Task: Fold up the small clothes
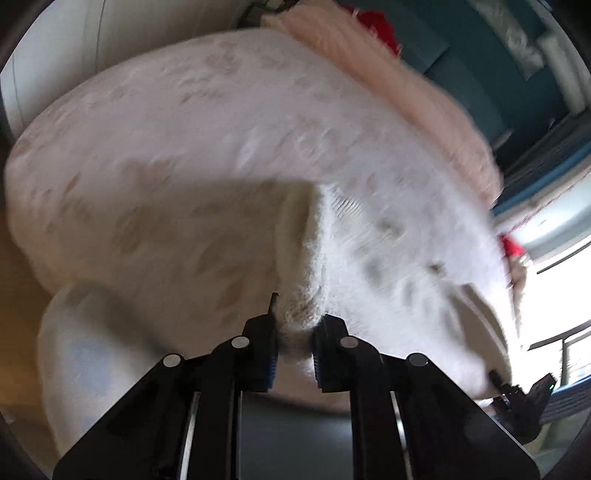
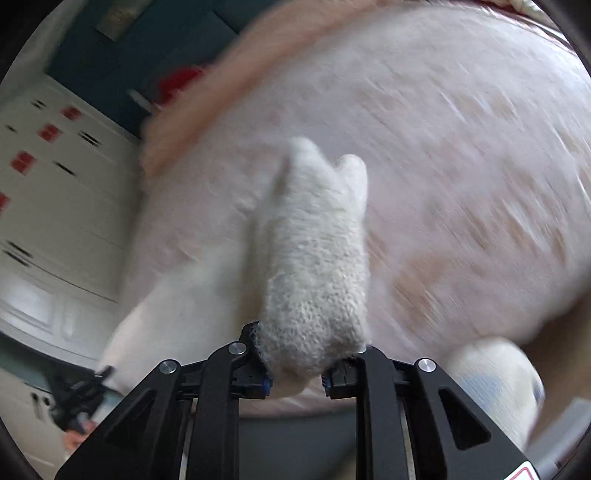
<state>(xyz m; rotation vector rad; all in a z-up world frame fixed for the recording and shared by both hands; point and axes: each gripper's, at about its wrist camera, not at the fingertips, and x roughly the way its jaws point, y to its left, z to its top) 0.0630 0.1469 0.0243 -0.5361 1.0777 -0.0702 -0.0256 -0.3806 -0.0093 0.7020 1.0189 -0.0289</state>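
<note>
A white knitted garment (image 1: 303, 258) hangs over the bed, and its edge is pinched in my left gripper (image 1: 298, 332), whose blue pads press on the wool. The cloth runs off to the right, blurred, toward my right gripper (image 1: 517, 391) at the lower right. In the right wrist view a bunched fold of the same knitted garment (image 2: 314, 258) rises out of my right gripper (image 2: 306, 358), which is shut on it. My left gripper (image 2: 85, 387) shows there at the lower left, dark and blurred.
Below lies a bed with a pale pink patterned cover (image 1: 166, 147) (image 2: 461, 147). A fluffy pink blanket (image 1: 406, 92) edges its far side, with something red (image 1: 380, 26) behind. A white pillow (image 1: 85, 362) (image 2: 495, 376) sits near me. White cupboards (image 2: 55, 221) stand beside the bed.
</note>
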